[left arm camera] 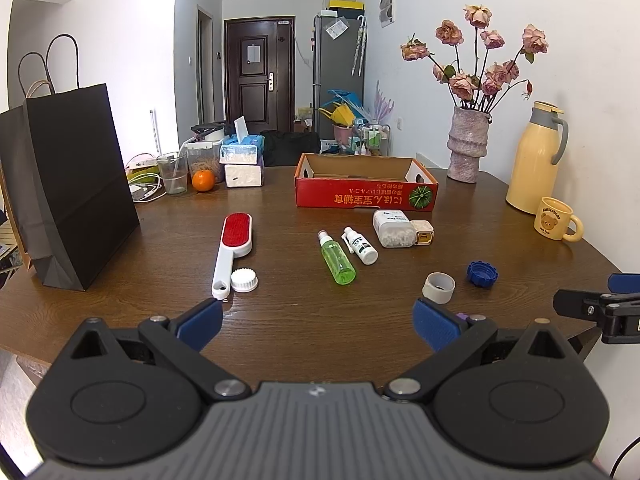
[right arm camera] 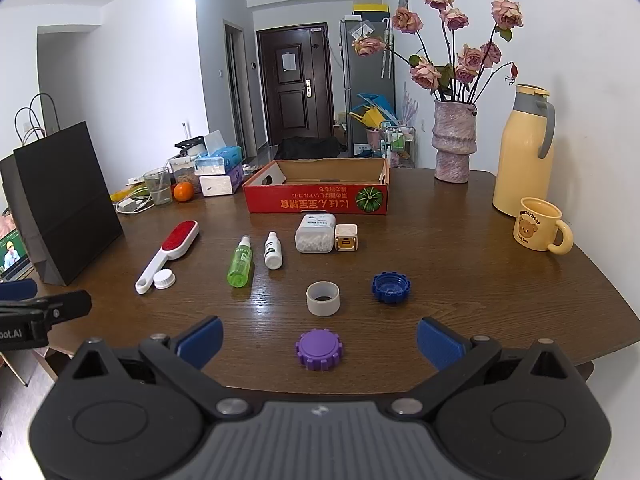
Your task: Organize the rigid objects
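Ahead of my left gripper (left arm camera: pixel 318 320): bare table (left arm camera: pixel 288 320) between the spread fingers, nothing blocking.
Left of it: brush (left arm camera: pixel 234 246) and white cap (left arm camera: pixel 244 280) just beyond the fingertip; black bag (left arm camera: pixel 76 184) walls that side.
Ahead of my right gripper (right arm camera: pixel 319 340): purple cap (right arm camera: pixel 319 349) between the fingers, tape ring (right arm camera: pixel 323 298) beyond.
Farther: bottles, then red box (right arm camera: pixel 318 196).
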